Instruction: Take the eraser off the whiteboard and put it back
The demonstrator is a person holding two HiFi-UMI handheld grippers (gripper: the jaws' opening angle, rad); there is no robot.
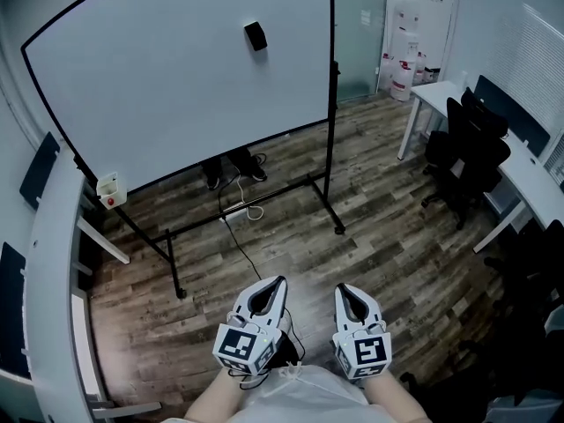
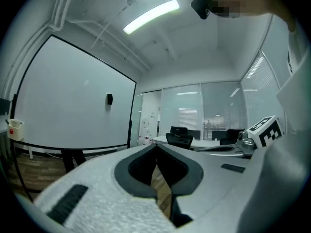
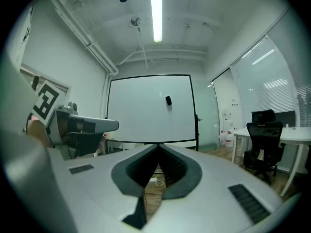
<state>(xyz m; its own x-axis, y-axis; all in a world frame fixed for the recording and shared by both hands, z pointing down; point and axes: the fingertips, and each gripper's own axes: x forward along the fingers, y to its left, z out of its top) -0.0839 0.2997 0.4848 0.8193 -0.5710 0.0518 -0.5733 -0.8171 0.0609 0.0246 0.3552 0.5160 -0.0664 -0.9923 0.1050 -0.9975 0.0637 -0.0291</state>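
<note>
A small black eraser (image 1: 256, 35) sticks high on the big whiteboard (image 1: 176, 69), far ahead of both grippers. It also shows as a dark spot on the board, the eraser (image 2: 110, 99) in the left gripper view and the eraser (image 3: 168, 100) in the right gripper view. My left gripper (image 1: 280, 281) and right gripper (image 1: 341, 288) are held side by side low in the head view, both pointing toward the board. Each has its jaws together at the tips with nothing between them. In their own views the left gripper (image 2: 156, 146) and right gripper (image 3: 158, 147) are shut and empty.
The whiteboard stands on a black wheeled frame (image 1: 328, 192) over a wood floor, with a cable (image 1: 238, 227) trailing beneath. A small white-and-red box (image 1: 108, 189) hangs at its lower left corner. White desks (image 1: 520, 166) and black office chairs (image 1: 471, 152) stand to the right.
</note>
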